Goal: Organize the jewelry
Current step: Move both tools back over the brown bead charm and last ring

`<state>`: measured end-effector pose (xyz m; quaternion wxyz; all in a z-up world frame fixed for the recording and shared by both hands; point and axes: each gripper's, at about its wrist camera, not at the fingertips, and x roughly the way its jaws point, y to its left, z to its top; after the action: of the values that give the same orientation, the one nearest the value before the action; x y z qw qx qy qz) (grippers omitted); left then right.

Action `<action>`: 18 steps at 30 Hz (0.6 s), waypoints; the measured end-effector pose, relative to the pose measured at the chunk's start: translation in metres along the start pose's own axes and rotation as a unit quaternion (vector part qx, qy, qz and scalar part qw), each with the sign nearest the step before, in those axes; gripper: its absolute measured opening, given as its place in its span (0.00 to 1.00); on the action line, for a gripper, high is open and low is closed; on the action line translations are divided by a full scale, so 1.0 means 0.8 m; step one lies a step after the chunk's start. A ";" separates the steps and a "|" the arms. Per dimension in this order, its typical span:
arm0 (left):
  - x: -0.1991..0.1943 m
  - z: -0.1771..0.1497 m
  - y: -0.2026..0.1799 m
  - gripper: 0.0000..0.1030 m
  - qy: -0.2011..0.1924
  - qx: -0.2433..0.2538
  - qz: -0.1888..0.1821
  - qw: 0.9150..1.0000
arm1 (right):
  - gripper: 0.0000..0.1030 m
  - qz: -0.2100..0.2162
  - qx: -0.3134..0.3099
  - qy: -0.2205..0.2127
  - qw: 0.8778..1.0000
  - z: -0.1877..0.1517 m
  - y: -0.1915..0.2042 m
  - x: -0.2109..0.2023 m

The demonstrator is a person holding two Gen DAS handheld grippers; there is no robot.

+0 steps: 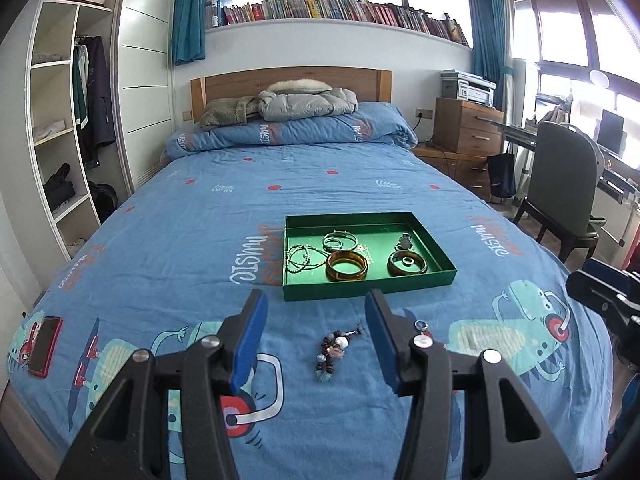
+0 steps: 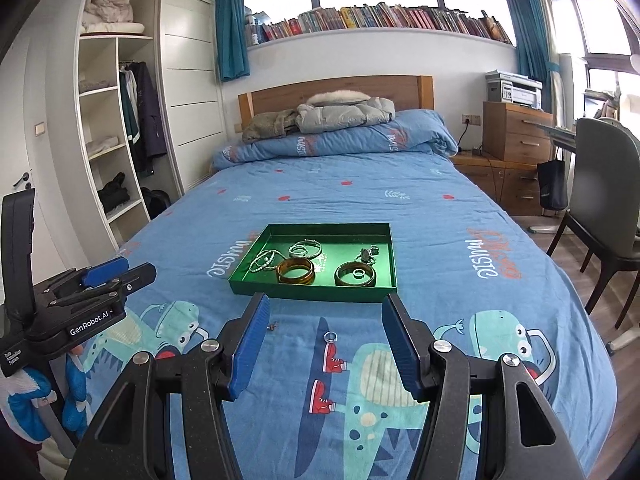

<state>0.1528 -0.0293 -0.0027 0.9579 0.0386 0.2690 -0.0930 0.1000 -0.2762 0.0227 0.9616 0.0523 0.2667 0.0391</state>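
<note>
Left gripper (image 1: 316,344) jaws wide; beaded bracelet (image 1: 332,350) small, details unclear.

Left gripper (image 1: 316,312) fingers (image 1: 250,336) spread, beaded bracelet (image 1: 334,350) between them, green tray (image 1: 368,280) beyond

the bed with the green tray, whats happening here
A person is sorting jewelry into a green tray on the bed, with tongs in each hand. The tray already holds several bangles, beaded strands and a watch. The left tongs are open and empty, aimed at a beaded bracelet still on the bedspread. The right tongs are open too, framing a small ring lying loose short of the tray. Nothing is gripped yet.
</note>
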 end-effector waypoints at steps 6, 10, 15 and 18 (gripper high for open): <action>0.001 -0.022 0.012 0.55 0.004 -0.003 0.007 1.000 | 0.56 0.004 -0.003 0.000 1.000 -0.022 0.006 -0.010; 0.021 -0.044 0.017 0.56 0.018 -0.006 0.003 1.000 | 0.56 0.002 -0.002 0.011 1.000 -0.045 0.005 0.005; 0.067 -0.078 0.015 0.56 0.053 -0.004 -0.009 0.999 | 0.56 0.007 0.007 0.052 0.999 -0.079 -0.001 0.052; 0.098 -0.091 0.011 0.56 0.071 0.002 -0.014 0.997 | 0.56 0.007 0.007 0.073 0.997 -0.093 -0.004 0.083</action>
<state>0.1833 -0.0243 -0.1056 0.9347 0.0435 0.3371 -0.1036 0.1180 -0.2668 -0.0749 0.9389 0.0578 0.3360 0.0474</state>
